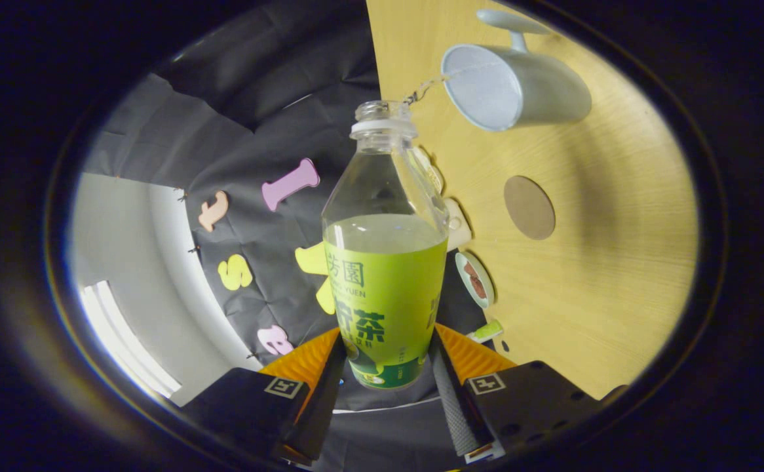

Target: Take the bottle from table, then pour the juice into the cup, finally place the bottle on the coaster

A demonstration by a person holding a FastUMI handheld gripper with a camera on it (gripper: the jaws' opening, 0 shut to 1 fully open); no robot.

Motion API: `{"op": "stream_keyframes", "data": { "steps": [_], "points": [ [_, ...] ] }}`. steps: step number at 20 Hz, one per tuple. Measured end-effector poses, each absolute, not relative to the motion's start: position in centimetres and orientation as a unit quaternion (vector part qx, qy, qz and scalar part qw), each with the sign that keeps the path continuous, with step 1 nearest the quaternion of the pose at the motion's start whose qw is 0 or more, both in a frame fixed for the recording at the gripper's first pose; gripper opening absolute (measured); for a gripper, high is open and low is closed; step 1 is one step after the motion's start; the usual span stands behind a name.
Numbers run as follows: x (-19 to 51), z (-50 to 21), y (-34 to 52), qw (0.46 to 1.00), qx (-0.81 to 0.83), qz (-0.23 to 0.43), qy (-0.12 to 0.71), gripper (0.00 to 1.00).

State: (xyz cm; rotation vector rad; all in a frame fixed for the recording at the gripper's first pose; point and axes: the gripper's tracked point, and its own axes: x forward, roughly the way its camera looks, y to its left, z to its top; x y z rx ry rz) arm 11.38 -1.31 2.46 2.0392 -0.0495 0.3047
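My gripper [387, 359] is shut on a clear plastic bottle [385, 262] with a green label, both orange fingers [470, 357] pressing its lower sides. The bottle is uncapped and tipped over, about half full of pale juice. A thin stream [429, 86] runs from its mouth to the rim of a pale blue cup [513, 88] with a handle, which stands on the wooden table [605, 262] just beyond the bottle's neck. A round brown coaster [529, 207] lies on the table beside the bottle, between the cup and my fingers.
Along the table's edge by the booth's black cloth wall lie a small round dish [475, 280], a pale object [457, 226] and a small green and white item [485, 332]. A white wall and window [126, 341] show past the cloth.
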Motion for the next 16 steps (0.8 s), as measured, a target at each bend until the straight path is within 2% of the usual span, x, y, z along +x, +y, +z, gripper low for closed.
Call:
{"op": "stream_keyframes", "data": {
  "steps": [7,16],
  "points": [
    [11.2,3.3,-1.6,0.501,0.854,0.135,-0.033,0.76],
    [10.9,5.1,-2.5,0.458,0.874,0.155,-0.050,0.76]
  ]
}}
